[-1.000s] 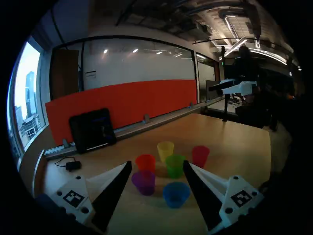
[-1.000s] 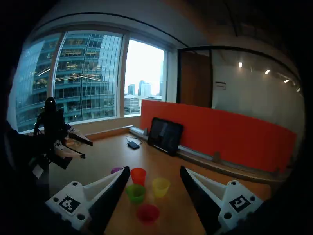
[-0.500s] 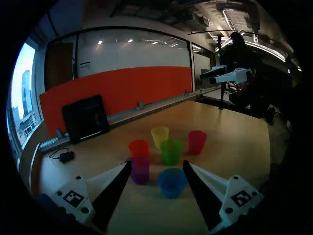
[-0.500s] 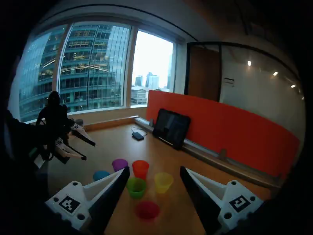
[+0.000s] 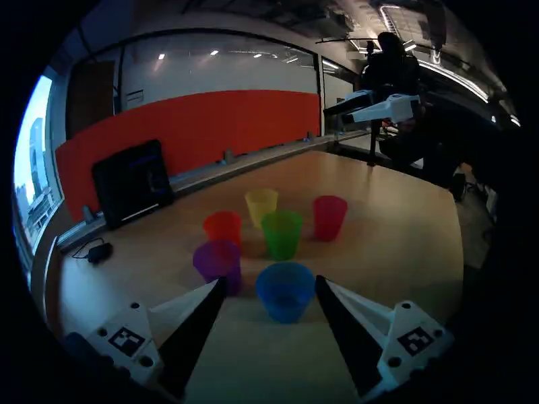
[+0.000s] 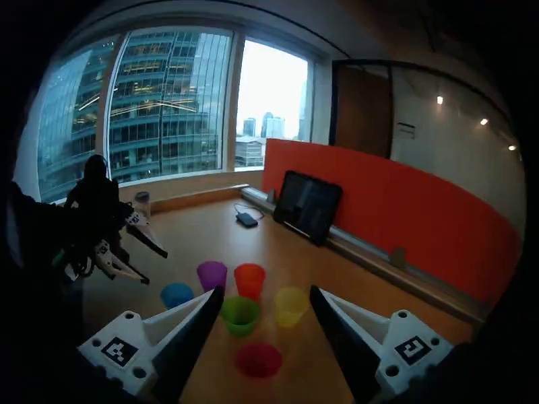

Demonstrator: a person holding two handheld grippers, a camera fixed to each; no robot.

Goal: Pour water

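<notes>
Cups clustered on table, all upright. Left gripper: fingers spread, empty, blue cup near, between tips. Right gripper: fingers spread, empty (pink cup nearest, between them). Right gripper view takes in windows far left; left gripper view, ceiling lights far right.

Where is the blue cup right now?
In the left gripper view the blue cup stands at the front of the cup cluster, low centre, with the purple cup to its left and the green cup just behind.
</notes>
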